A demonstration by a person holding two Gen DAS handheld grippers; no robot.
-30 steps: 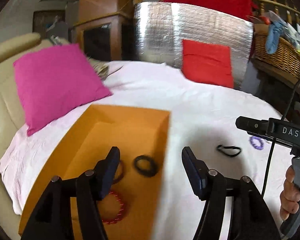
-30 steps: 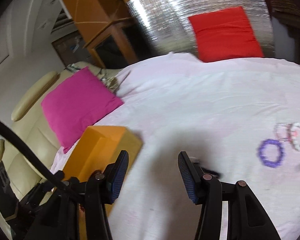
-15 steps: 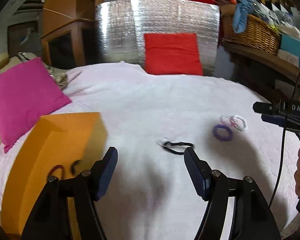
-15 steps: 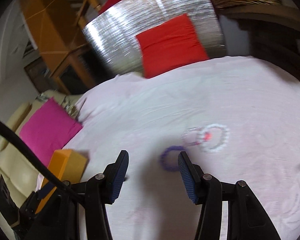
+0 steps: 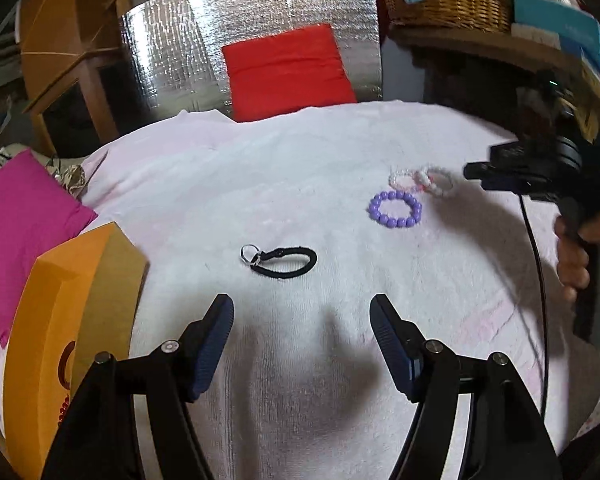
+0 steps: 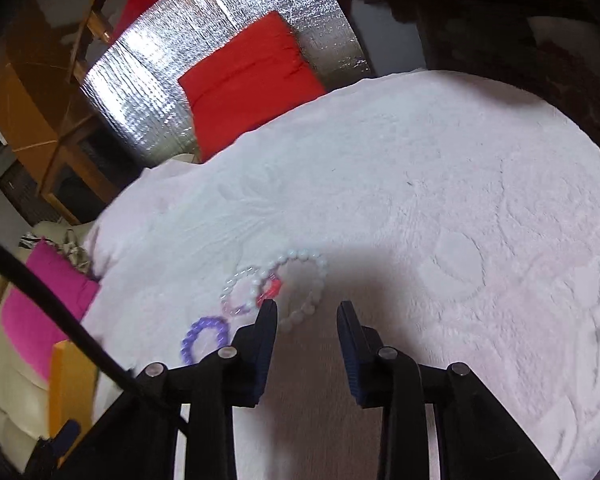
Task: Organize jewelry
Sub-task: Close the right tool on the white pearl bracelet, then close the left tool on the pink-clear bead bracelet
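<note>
A white cloth (image 5: 300, 168) covers the table, with an orange box (image 5: 56, 332) at its left edge; the box is cut off by the frame and only slivers of a dark ring and red beads show inside it. A pink cushion (image 5: 16, 232) lies beyond the box.

The left tongs (image 5: 302, 336) are spread wide over bare cloth, holding nothing. The right tongs (image 6: 307, 334) are also parted and empty, just short of the white bracelet (image 6: 304, 280), whose near side their left finger hides.

The black band (image 5: 286, 262) lies mid-table, long axis running left to right, its small metal ring at the left end. Toward the right edge sits the purple bracelet (image 5: 396, 208), flat and round, with a clear bracelet (image 5: 400, 179) and the white one overlapping just behind it. A red bead there is blurred.
</note>
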